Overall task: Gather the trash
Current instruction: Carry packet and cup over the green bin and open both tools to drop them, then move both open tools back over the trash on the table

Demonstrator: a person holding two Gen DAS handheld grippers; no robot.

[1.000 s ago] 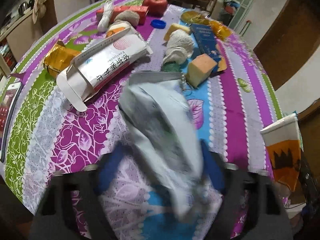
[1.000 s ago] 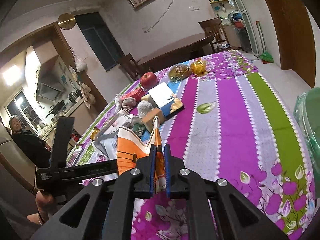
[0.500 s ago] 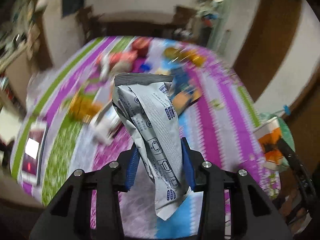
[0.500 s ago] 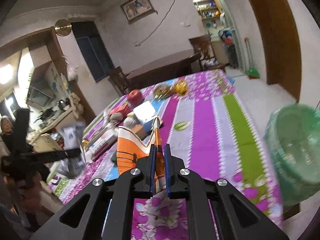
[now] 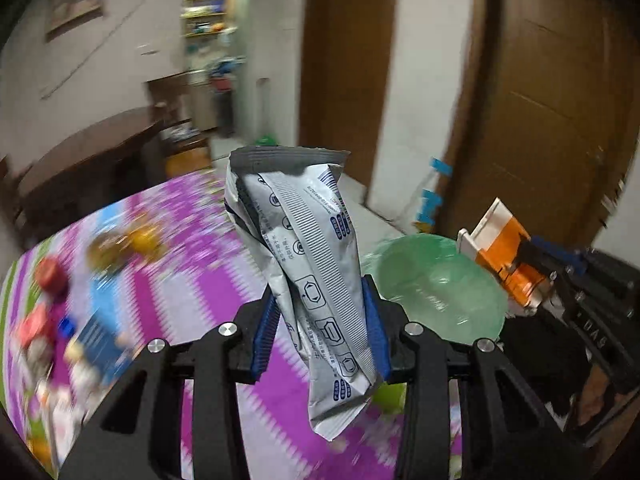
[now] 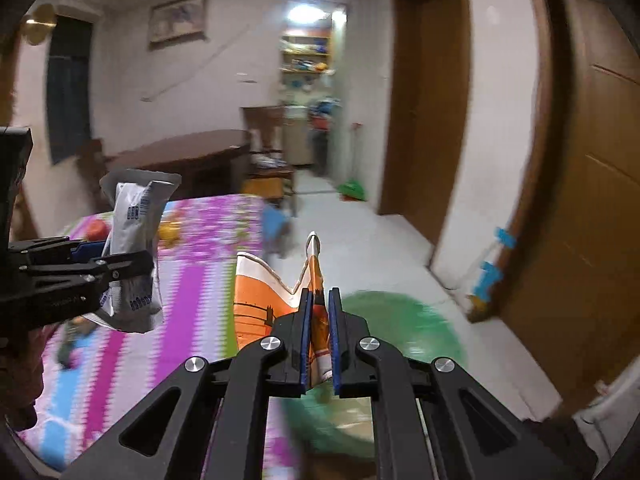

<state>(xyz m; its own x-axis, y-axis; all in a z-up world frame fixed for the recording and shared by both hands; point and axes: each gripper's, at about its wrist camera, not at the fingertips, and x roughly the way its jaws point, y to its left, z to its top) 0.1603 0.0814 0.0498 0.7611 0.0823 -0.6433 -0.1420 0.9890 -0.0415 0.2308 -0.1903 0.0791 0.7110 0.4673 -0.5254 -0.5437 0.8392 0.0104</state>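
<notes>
Carry step — left gripper (image 5: 320,332) clamps a grey wrapper (image 5: 304,248), right gripper (image 6: 319,332) pinches an orange carton (image 6: 260,304) (both lifted); next, release over the green-lined bin (image 5: 436,284).

Silver wrapper (image 5: 316,280): crumpled, standing upright, hanging above the table.
Orange carton (image 6: 276,312): flattened, tilting over the green bin (image 5: 436,288).

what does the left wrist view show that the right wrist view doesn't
Only the left wrist view: the left gripper head-on, its fingers clamped on the grey wrapper; blurred blue box on the table.
Only the right wrist view: the right gripper shut on the orange carton, end-on; ceiling light.
Both: wrapper, carton, green bin, purple tablecloth, both grippers.
</notes>
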